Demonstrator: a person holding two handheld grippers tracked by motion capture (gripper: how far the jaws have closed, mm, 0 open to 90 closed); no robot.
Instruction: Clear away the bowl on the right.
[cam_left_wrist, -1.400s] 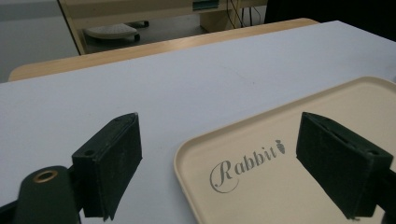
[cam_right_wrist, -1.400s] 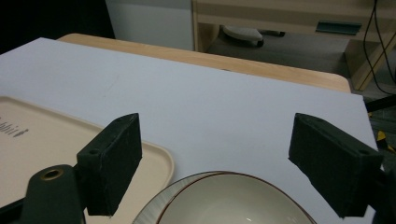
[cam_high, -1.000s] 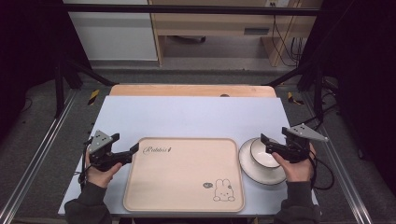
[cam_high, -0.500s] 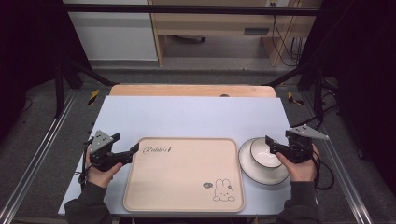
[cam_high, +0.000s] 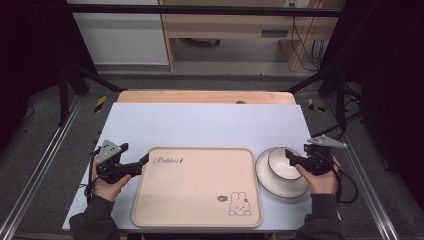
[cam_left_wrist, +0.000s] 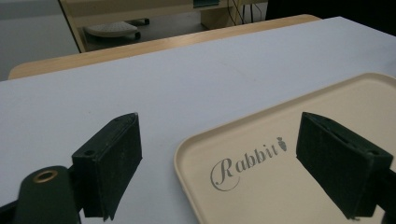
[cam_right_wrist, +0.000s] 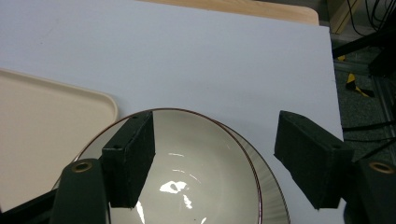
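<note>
The right gripper (cam_high: 294, 161) is hovering over the white bowl (cam_high: 283, 163), which is sitting on a plate (cam_high: 280, 186) right of the beige tray (cam_high: 197, 187) on the tabletop (cam_high: 210, 125), its jaws closing but spread, while the left gripper (cam_high: 144, 161) is waiting wide open at the tray's corner.

Bowl (cam_high: 283, 163) on plate (cam_high: 280, 183), right of tray (cam_high: 195, 200).

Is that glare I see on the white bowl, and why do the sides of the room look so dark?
Right gripper view: yes, bright spots of lamp glare sit inside the bowl, and the black jaws close to the lens look soft. High view: light falls on the table, while both side edges drop into near black. Left gripper view: even light, the tray lettering sharp.
</note>
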